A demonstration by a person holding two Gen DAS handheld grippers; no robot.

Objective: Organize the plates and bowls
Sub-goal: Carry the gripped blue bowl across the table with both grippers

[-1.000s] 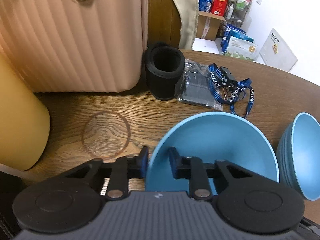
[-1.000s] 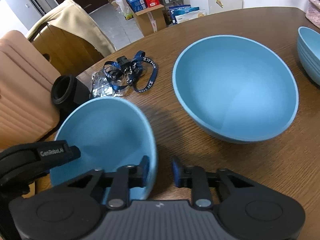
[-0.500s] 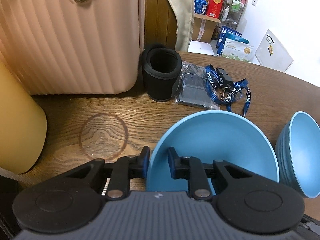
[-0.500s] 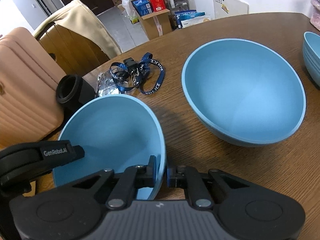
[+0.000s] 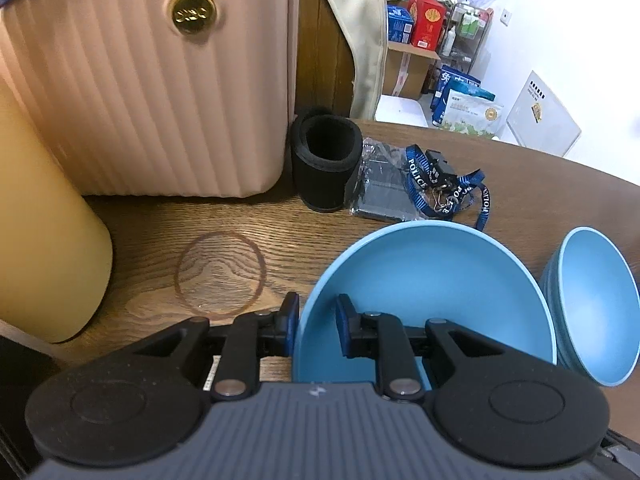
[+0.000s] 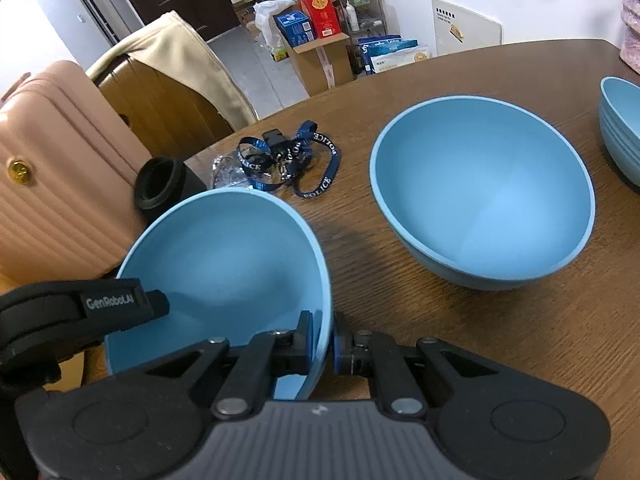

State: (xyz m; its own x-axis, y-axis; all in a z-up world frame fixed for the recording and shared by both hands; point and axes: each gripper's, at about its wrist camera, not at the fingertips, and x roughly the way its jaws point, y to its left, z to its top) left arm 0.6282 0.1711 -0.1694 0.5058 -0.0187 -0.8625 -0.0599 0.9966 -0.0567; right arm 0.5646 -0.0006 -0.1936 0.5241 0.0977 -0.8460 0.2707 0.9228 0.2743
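Observation:
A blue bowl point(image 5: 432, 292) is held over the brown wooden table point(image 6: 460, 344) by both grippers. My left gripper point(image 5: 317, 316) is shut on its left rim, one pad outside and one inside. My right gripper point(image 6: 322, 340) is shut on the right rim of the same bowl point(image 6: 224, 264), which tilts slightly and casts a shadow to its right. One of the left gripper's fingers point(image 6: 120, 302) shows over the bowl's left edge. A larger blue bowl point(image 6: 480, 200) stands on the table to the right, seen also at the edge of the left wrist view point(image 5: 592, 308).
A stack of blue bowls point(image 6: 620, 128) sits at the far right. Behind the held bowl lie a blue lanyard point(image 5: 444, 188), a plastic packet point(image 5: 380, 188) and a black sleeve point(image 5: 326, 164). A pink ribbed suitcase point(image 5: 160, 100) and a yellow cylinder point(image 5: 44, 240) stand at the left.
The right gripper's jaws, apart a second ago with the rim between them, have shut on the bowl's right rim. The left gripper has stayed on the left rim. Both views shifted only slightly.

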